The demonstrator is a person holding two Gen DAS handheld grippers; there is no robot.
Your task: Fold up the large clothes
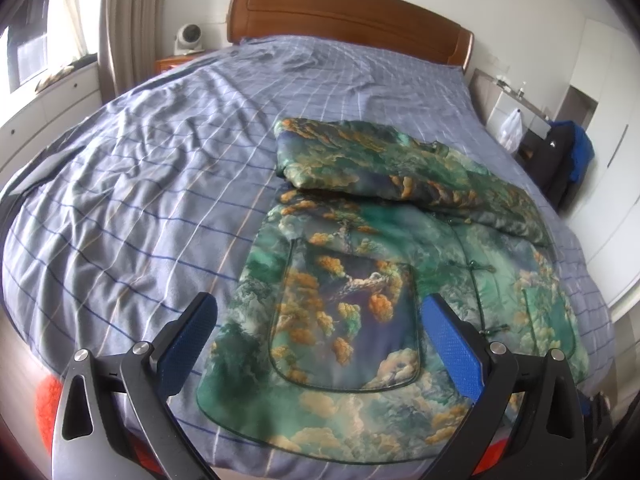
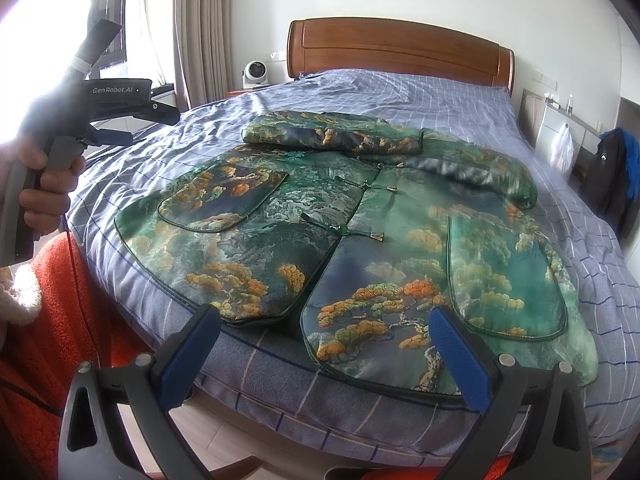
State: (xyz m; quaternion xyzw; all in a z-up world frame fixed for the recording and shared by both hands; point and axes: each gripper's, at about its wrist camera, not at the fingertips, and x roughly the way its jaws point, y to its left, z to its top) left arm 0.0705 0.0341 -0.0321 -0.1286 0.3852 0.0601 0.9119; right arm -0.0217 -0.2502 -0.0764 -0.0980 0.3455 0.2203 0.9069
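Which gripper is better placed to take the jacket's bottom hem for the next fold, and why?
Probably the right gripper: open, its fingers straddle the hem of the patterned jacket at the bed edge. The left gripper is open too, but held up off the fabric.

daylight from window (image 2: 60, 8) | glare blown out | fisheye edges warped

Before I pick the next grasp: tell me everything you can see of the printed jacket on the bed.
The jacket lies front-up on the checked bedsheet, hem toward the cameras at the bed's near edge. Glossy, padded-looking fabric, printed with green mountains and orange pines. Knot fastenings close the front; the panels part near the hem. A piped patch pocket sits on each side. Both sleeves are folded across the chest. Neither the left gripper nor the right gripper touches it; both are open.
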